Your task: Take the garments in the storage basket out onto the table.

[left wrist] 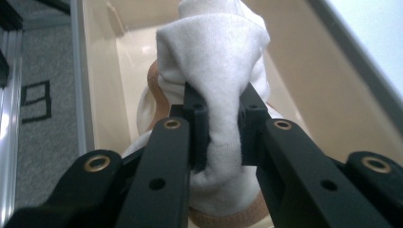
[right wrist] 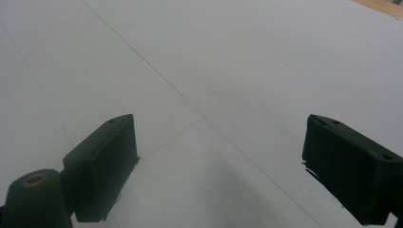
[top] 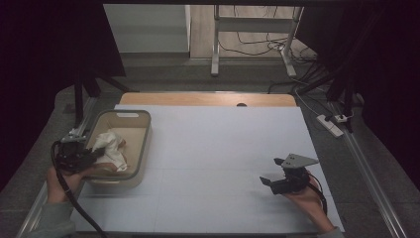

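A white cloth with a tan edge point(top: 111, 148) lies bunched in a cream plastic bin point(top: 142, 148) at the table's left. My left gripper point(top: 94, 157) reaches into the bin from its near left corner. In the left gripper view a fold of the white cloth point(left wrist: 223, 85) is pinched between the jaws of my left gripper point(left wrist: 222, 130), which is shut on it. My right gripper point(top: 273, 171) rests low over the white table at the right, held in a hand. In the right gripper view its fingertips point(right wrist: 107, 161) stand far apart, and my right gripper point(right wrist: 221, 171) is open over bare table.
The white table surface point(top: 213, 148) stretches between the bin and the right gripper. A wooden strip point(top: 208, 99) runs along its far edge. On the floor beyond are a metal frame's legs point(top: 216, 49), cables and a power strip point(top: 331, 125).
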Available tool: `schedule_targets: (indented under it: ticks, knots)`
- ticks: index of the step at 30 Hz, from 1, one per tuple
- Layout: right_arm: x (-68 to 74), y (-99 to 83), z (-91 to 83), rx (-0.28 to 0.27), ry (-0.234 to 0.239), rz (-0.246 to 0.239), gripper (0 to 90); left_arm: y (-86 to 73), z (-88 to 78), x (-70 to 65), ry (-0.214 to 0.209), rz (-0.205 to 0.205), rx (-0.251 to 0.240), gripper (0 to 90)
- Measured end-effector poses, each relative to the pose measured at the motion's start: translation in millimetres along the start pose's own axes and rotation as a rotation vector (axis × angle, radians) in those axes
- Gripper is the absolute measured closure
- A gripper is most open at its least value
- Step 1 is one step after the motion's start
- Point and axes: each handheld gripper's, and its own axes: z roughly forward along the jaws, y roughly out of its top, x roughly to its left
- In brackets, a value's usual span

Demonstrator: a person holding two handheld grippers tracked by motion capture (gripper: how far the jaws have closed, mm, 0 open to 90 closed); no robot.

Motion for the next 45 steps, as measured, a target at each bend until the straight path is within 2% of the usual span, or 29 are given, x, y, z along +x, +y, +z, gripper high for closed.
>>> schedule_targets:
  ticks: [5, 16, 19, 29, 34, 45]
  knots:
    - [0.0, 0.0, -0.2, -0.002, 0.003, -0.001, 11.0, 1.1, -7.9, -1.3, -0.023, 0.001, -0.064, 78.3]
    - [0.2, 0.1, -0.4, -0.003, 0.000, 0.001, 11.0, 1.9, -17.1, -3.8, -0.063, -0.006, -0.137, 78.3]
    - [0.2, 0.1, -0.5, -0.004, 0.000, 0.001, 11.1, 2.8, -19.6, -5.4, -0.089, -0.005, -0.159, 78.2]
    - [0.2, 0.1, -0.5, -0.005, 0.004, -0.003, 11.1, 4.6, -28.9, -9.2, -0.111, -0.011, -0.229, 78.2]
    - [0.2, 0.1, -0.3, -0.004, 0.004, -0.002, 11.1, 5.1, -33.9, -9.8, -0.130, -0.028, -0.273, 78.3]
    - [0.1, -0.1, 0.0, 0.001, 0.000, -0.003, 11.1, 7.0, -43.4, -15.3, -0.161, -0.027, -0.344, 78.2]
